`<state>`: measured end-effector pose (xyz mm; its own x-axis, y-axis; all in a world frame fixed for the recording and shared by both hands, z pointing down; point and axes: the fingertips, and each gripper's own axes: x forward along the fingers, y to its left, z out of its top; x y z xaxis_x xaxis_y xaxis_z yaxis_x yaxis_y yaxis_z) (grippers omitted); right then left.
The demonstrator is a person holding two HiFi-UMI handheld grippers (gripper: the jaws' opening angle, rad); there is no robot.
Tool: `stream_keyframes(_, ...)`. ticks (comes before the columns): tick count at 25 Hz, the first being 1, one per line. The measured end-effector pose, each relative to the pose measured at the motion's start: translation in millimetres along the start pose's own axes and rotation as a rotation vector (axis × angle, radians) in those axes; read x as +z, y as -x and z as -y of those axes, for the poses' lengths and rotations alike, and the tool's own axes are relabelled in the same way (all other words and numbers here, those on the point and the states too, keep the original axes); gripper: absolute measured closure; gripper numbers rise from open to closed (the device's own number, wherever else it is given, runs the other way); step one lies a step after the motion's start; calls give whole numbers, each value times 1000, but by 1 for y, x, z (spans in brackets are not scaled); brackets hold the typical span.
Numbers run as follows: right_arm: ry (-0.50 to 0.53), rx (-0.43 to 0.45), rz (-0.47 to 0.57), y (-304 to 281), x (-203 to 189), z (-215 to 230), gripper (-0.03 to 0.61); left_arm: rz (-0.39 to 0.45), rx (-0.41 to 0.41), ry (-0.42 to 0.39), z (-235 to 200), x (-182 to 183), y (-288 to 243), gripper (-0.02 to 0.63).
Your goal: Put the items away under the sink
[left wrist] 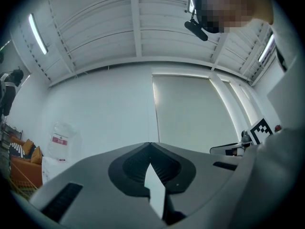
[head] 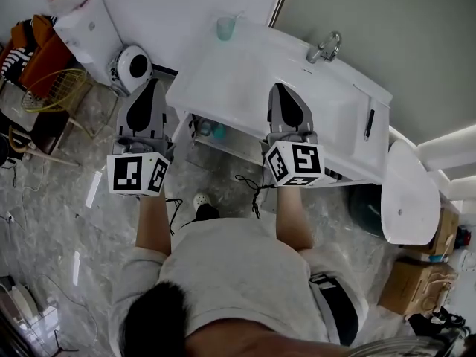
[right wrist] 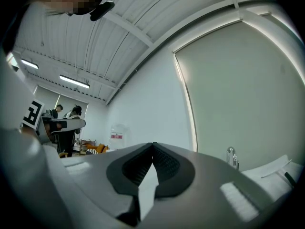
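I counted one pale-green translucent plastic cup (head: 225, 28) on the far left corner of the white rectangular sink (head: 245, 88); one chrome tap (head: 325, 48) at its far edge; two grippers; my left gripper (head: 153, 85) was clenched empty beside the sink's left end; my right gripper (head: 277, 88) was clenched empty above the sink.

Both arms reach forward, left gripper (head: 152, 86) beside right gripper (head: 280, 89) (each with jaws pressed together, empty).
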<state>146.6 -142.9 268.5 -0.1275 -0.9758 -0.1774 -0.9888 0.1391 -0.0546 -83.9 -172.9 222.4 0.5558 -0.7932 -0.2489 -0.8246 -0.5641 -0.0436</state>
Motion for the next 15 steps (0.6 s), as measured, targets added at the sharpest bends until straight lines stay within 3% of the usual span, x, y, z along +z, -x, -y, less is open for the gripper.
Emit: stream_keyframes(15,17,-33,-34,-97,-18,-27,568,-13,-60,25,-89,-34,-52,607)
